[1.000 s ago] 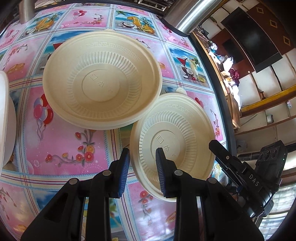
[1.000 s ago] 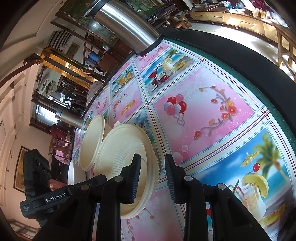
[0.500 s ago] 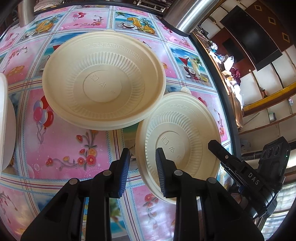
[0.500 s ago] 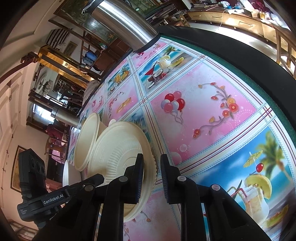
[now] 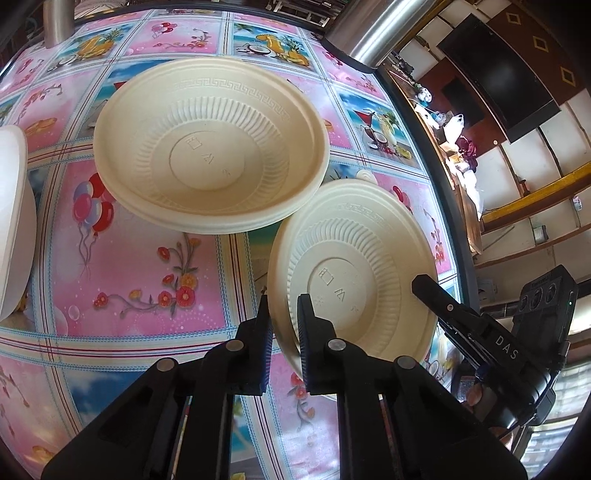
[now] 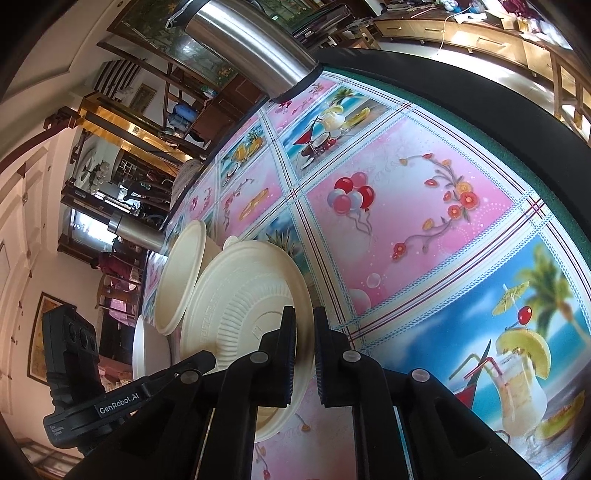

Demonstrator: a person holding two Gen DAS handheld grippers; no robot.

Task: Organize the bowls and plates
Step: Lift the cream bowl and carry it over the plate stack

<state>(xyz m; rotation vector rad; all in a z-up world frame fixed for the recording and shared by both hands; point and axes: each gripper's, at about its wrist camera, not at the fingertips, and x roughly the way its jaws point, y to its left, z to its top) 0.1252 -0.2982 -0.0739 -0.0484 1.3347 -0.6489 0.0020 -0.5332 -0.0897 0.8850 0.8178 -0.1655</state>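
Note:
A small cream ribbed bowl [image 5: 354, 273] is tilted over the patterned tablecloth, held from two sides. My left gripper [image 5: 284, 332] is closing its jaws tight on the bowl's near left rim, and the pads press on it. My right gripper [image 6: 304, 350] is likewise closing on the opposite rim of the same bowl [image 6: 240, 306], with the edge pinched between its pads. The right gripper's body [image 5: 480, 332] shows at the bowl's right side. A larger stack of cream bowls [image 5: 210, 151] sits just behind, its rim overlapping the small bowl.
A white plate [image 5: 14, 221] stands at the left edge of the left wrist view. Steel posts [image 5: 369, 33] rise at the table's far edge. The table's dark rim [image 6: 480, 122] curves along the right. Open pink tablecloth [image 6: 406, 221] lies to the right of the bowls.
Both grippers' jaws have closed from a wide gap onto the small bowl's rims. The bowl has shifted slightly right and tilted up in the left wrist view.

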